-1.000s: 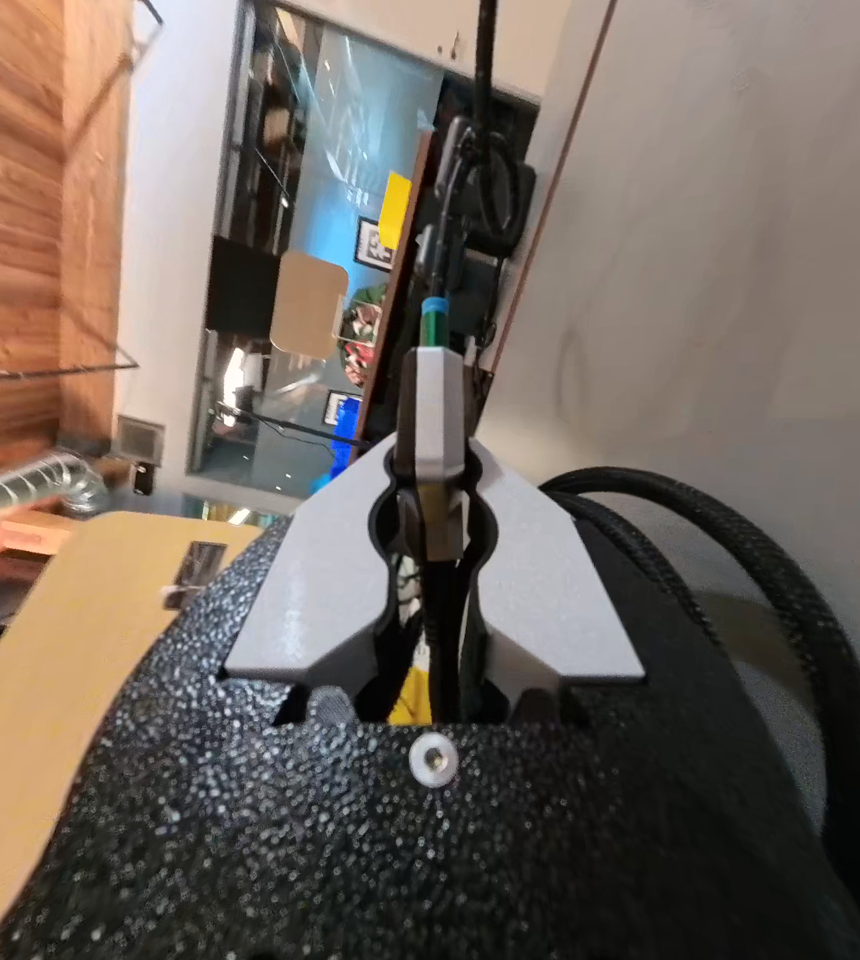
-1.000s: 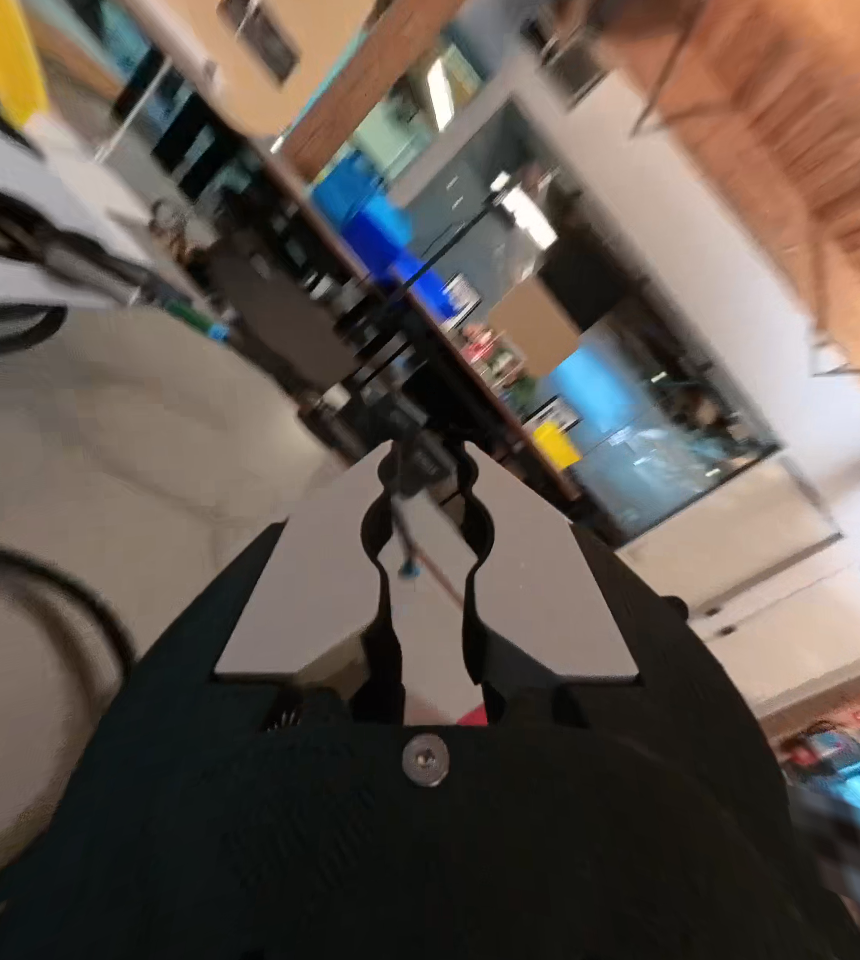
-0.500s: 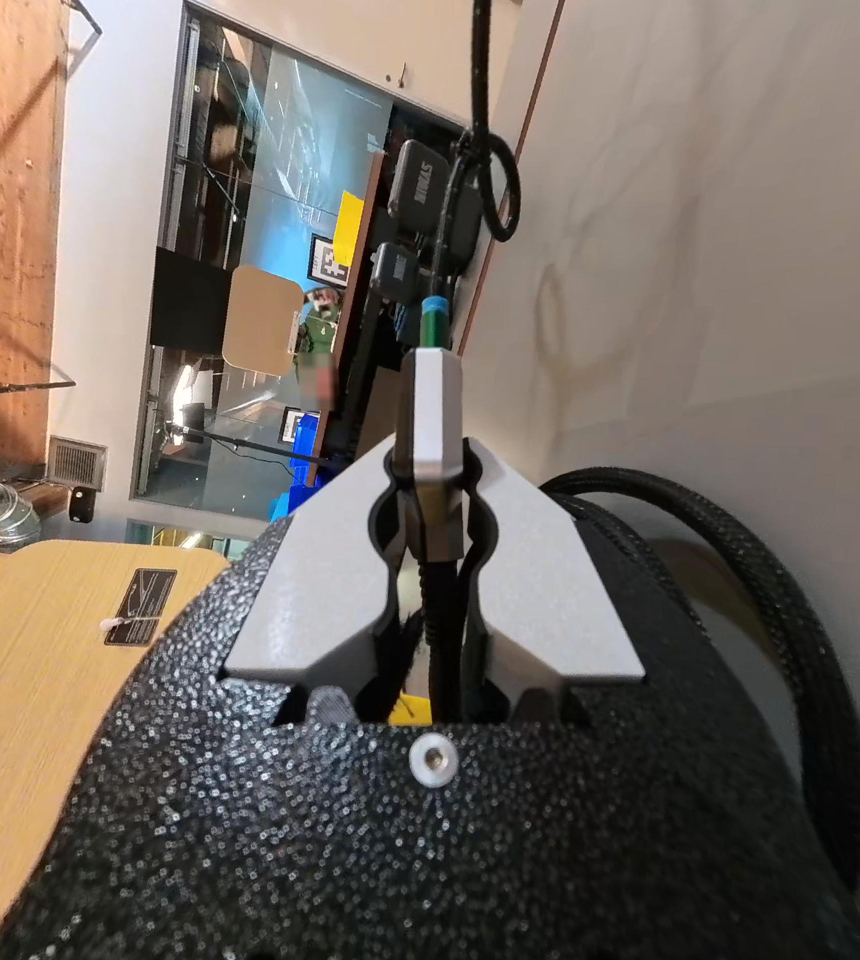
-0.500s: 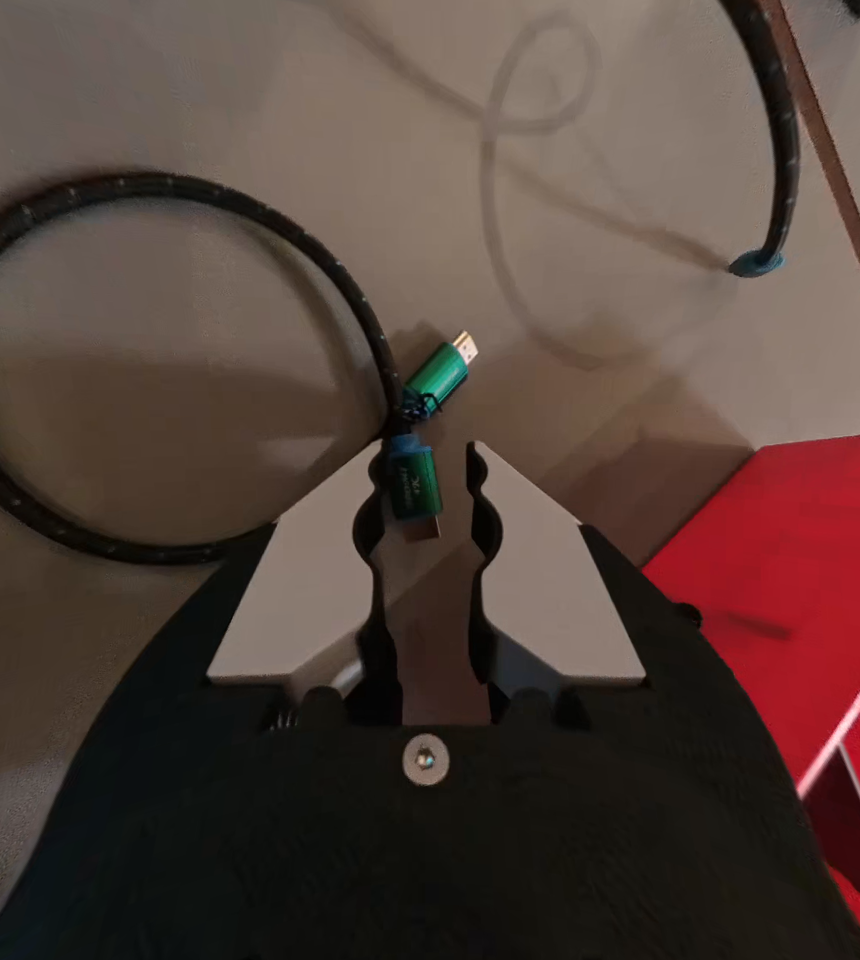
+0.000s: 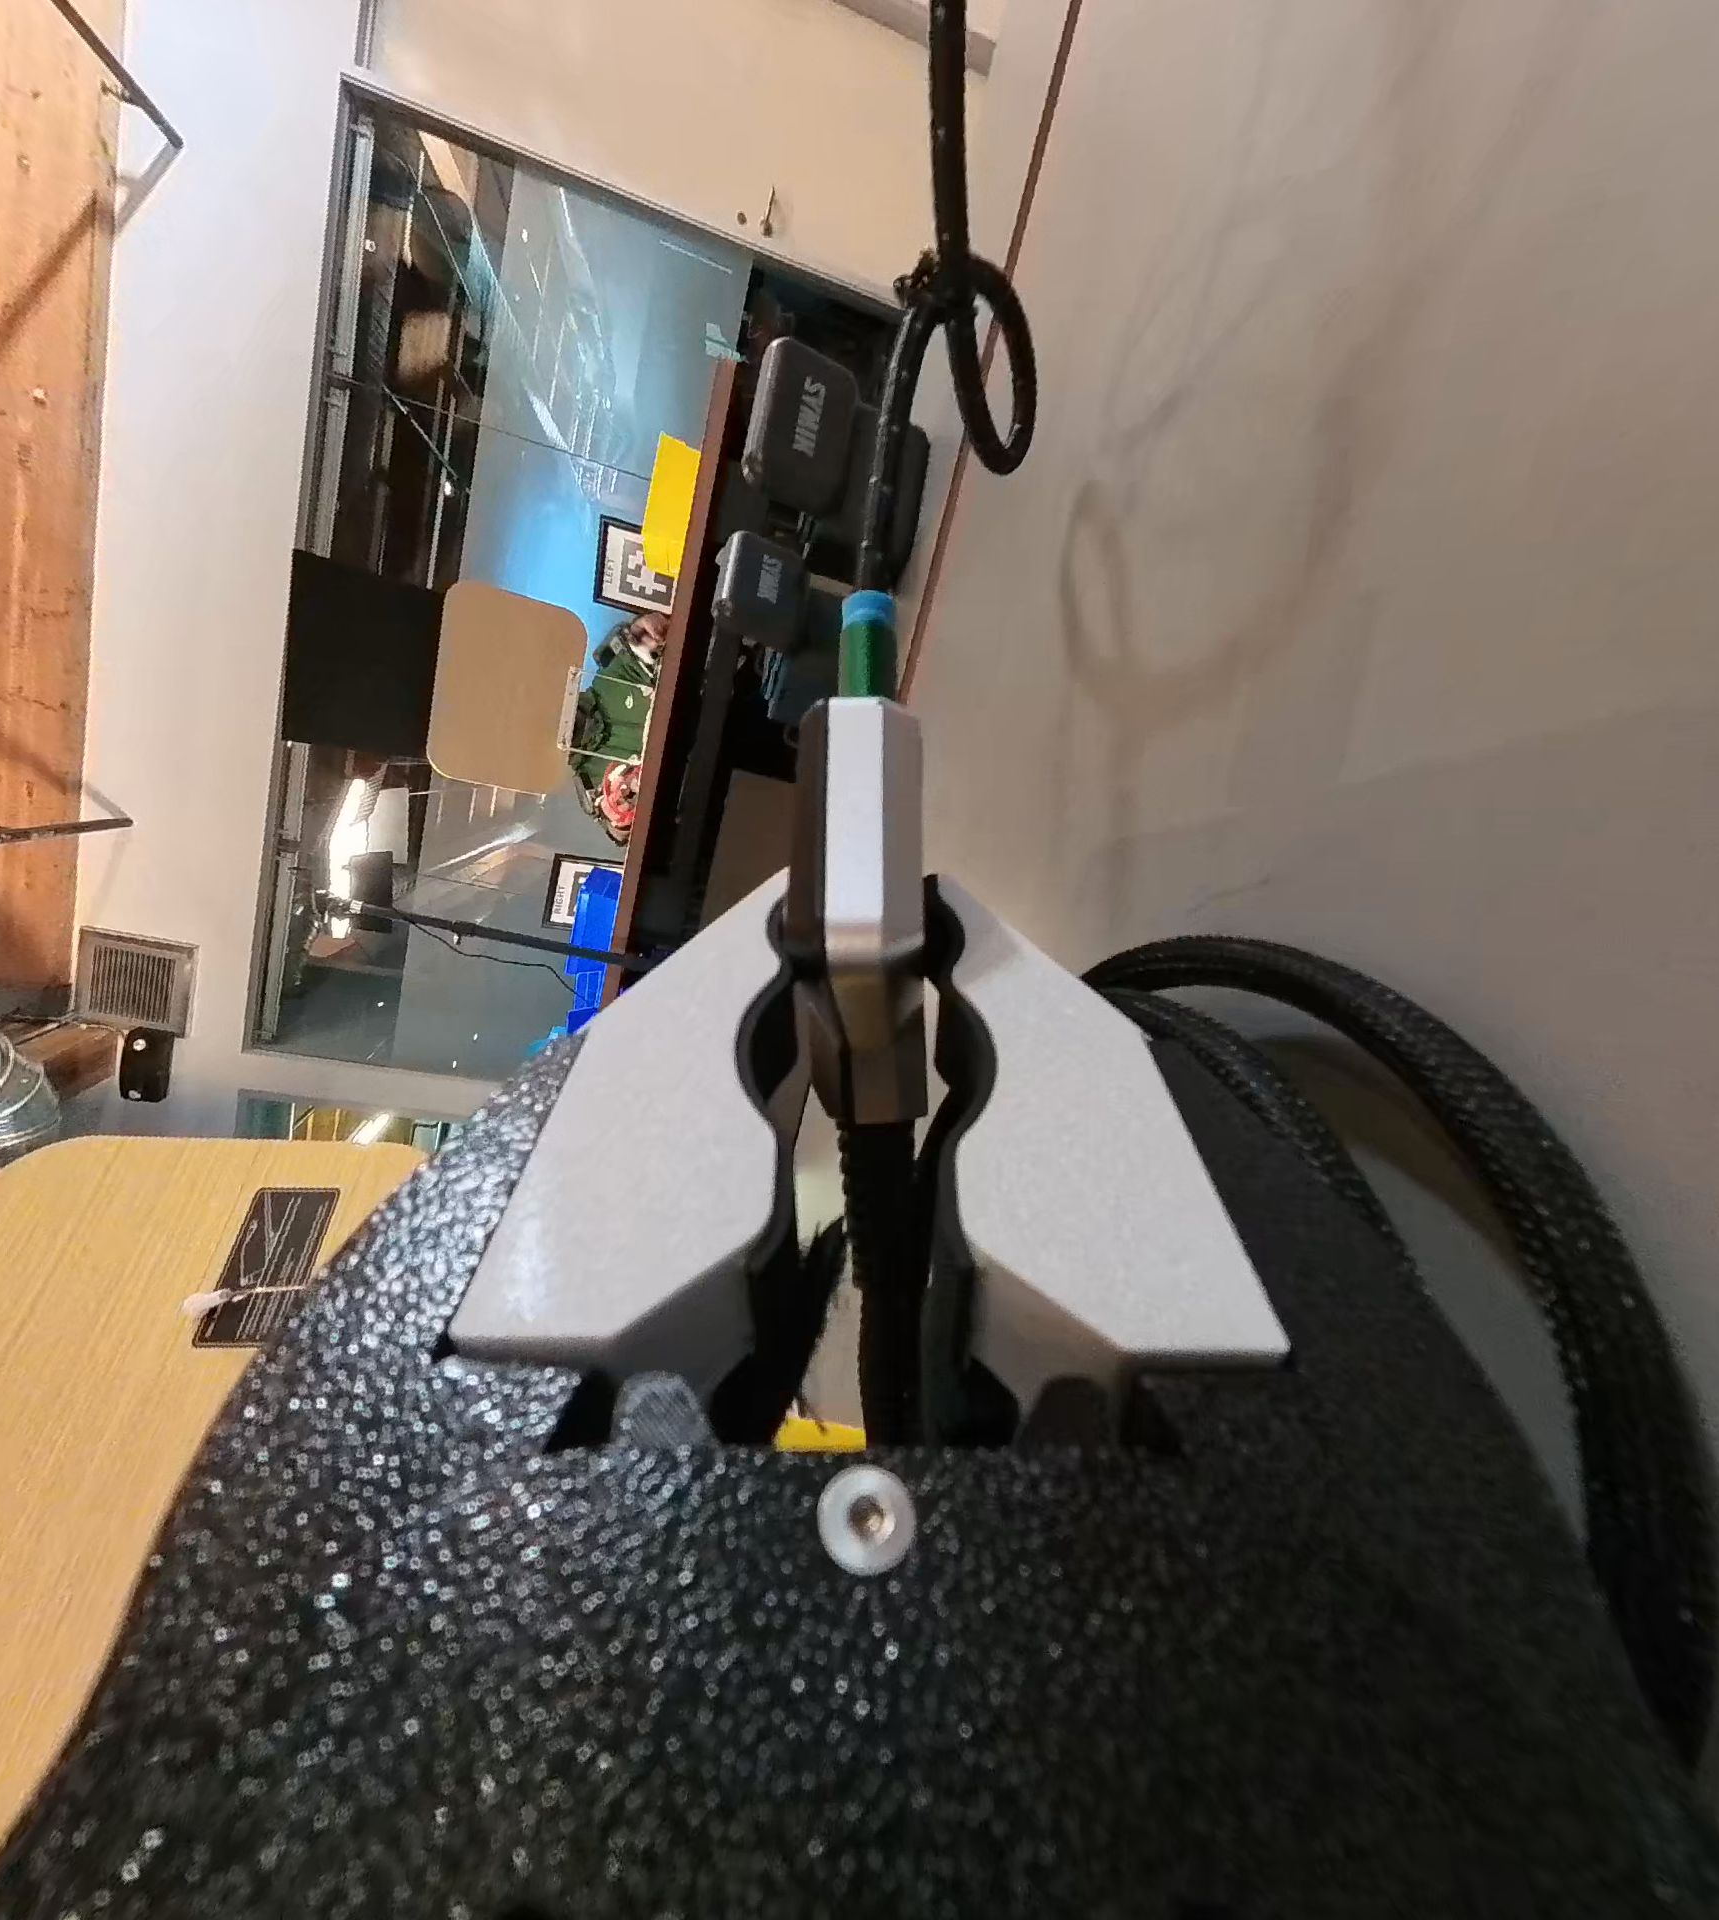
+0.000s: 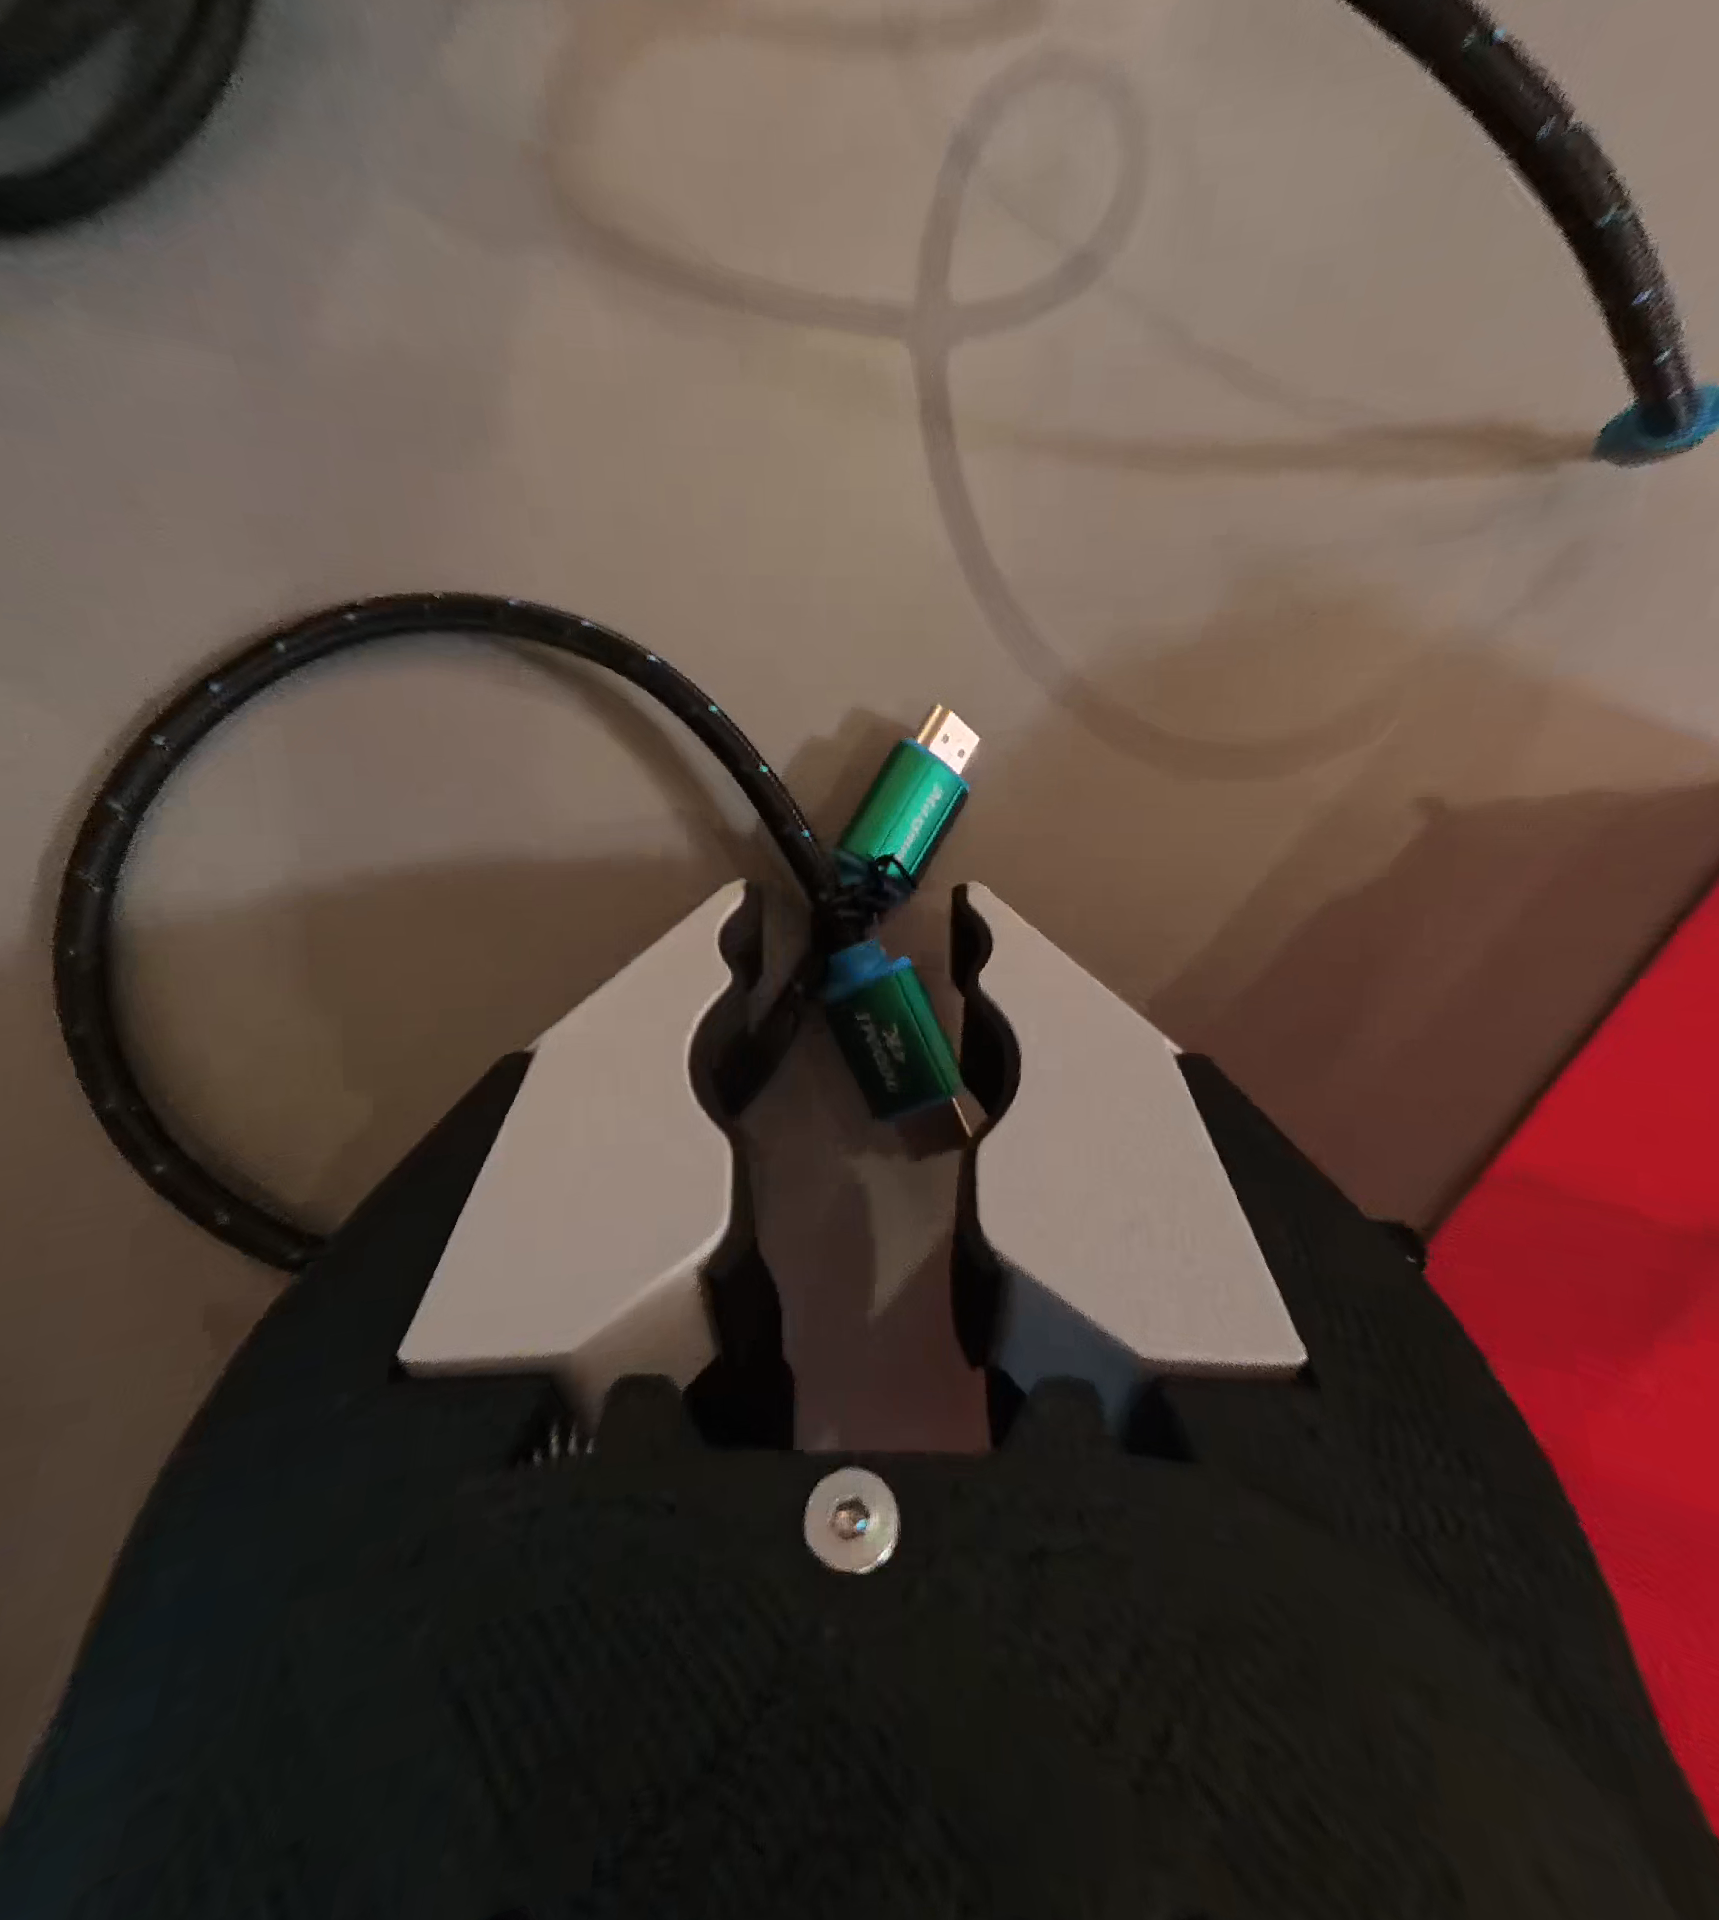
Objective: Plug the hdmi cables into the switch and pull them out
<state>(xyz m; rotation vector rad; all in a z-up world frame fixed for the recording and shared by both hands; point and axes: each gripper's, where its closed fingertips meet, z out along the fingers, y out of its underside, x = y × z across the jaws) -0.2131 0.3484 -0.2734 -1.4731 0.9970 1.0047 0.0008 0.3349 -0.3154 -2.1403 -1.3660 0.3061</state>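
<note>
Silver-cased, the switch (image 5: 860,831) sits clamped in the left gripper (image 5: 860,940), one green plug (image 5: 865,652) seated in its far end. The right gripper (image 6: 857,904) hovers with fingers apart over a second green plug (image 6: 891,1049) lying on the beige surface (image 6: 419,416); closing on it looks next. Both loose plugs carry lettering.

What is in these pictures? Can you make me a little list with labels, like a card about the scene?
left gripper: shut on the silver switch
plugged cable: a green plug sits at the switch's far end, seemingly plugged in
right gripper: open, holding nothing
loose plugs: two green plugs on the table; the near plug lies between the right gripper's fingers, the far plug just beyond them
cable: a black braided cable curls in a loop beside them
beside the table: a red surface
</note>
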